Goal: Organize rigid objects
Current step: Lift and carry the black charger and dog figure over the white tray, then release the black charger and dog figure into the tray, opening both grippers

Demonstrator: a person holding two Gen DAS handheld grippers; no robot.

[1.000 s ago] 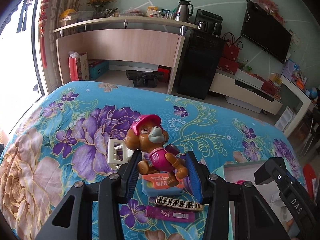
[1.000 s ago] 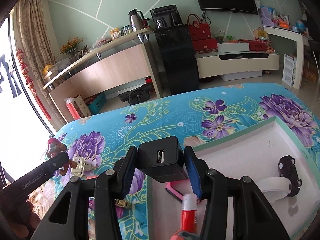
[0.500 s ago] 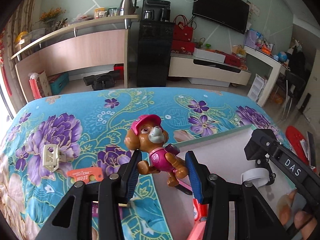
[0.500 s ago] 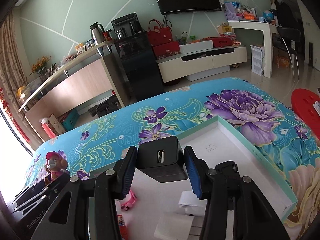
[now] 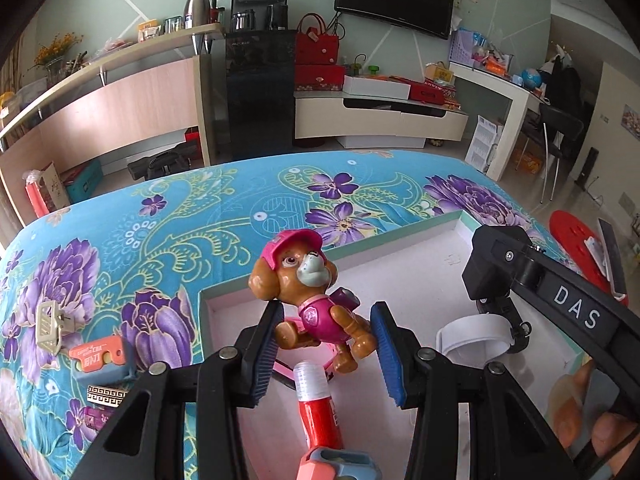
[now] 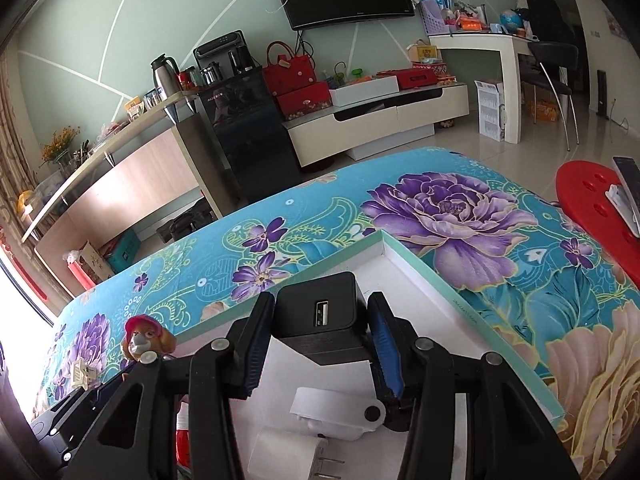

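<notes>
Our left gripper (image 5: 326, 350) fingers clamp toy dog (image 5: 310, 300); right gripper (image 6: 318, 346) clamps black charger (image 6: 320, 318). Tray (image 5: 396, 232) holds glue stick (image 5: 318, 412), white band (image 5: 474, 338).

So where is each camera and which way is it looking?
Left wrist: sits on the left gripper, facing the toy puppy over the white tray; fingertips at right.
Right wrist: sits on the right gripper, facing the black charger over the tray.
Both show the puppy, tray and flowered blanket.

Floral bed (image 5: 224, 216) – white tray (image 5: 460, 224), cream clip (image 5: 48, 326), orange tag (image 5: 98, 356)
</notes>
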